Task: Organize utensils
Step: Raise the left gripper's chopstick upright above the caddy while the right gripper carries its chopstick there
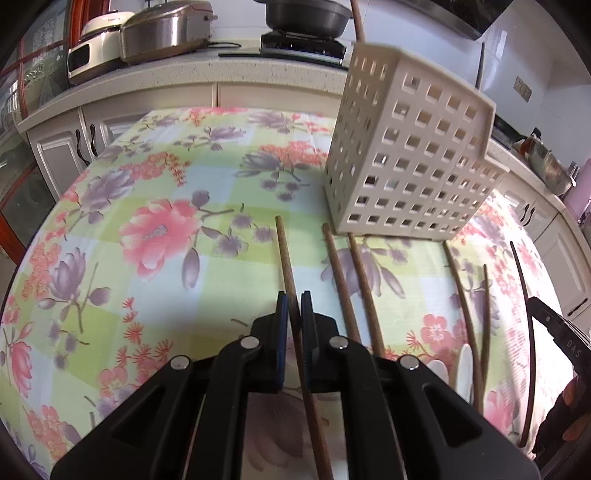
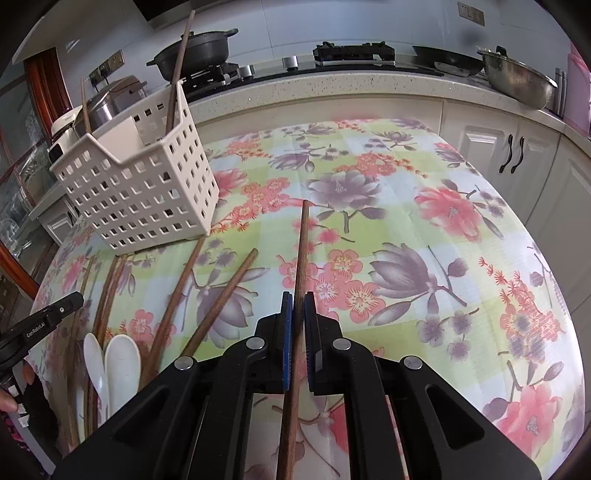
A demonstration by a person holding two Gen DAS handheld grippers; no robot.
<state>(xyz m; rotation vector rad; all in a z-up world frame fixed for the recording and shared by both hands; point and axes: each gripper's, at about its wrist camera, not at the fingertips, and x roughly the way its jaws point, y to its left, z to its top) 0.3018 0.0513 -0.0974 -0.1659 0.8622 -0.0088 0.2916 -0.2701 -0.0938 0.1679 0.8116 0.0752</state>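
My left gripper (image 1: 294,300) is shut on a brown wooden chopstick (image 1: 285,254) whose tip points toward the white perforated holder (image 1: 410,158). My right gripper (image 2: 298,300) is shut on another brown chopstick (image 2: 302,251) that runs forward over the flowered cloth. The holder (image 2: 140,184) stands upright at the left in the right wrist view, with two chopsticks (image 2: 176,70) leaning in it. Several loose chopsticks (image 1: 364,291) lie on the cloth between the two grippers. Two white spoons (image 2: 114,365) lie beside them near the table's front.
The flowered tablecloth (image 2: 424,229) covers a round table. Behind it runs a kitchen counter (image 2: 332,92) with a black pot (image 2: 195,55), a gas hob, a rice cooker (image 1: 162,29) and a steel bowl (image 2: 517,81). A hand shows at the left edge of the right wrist view.
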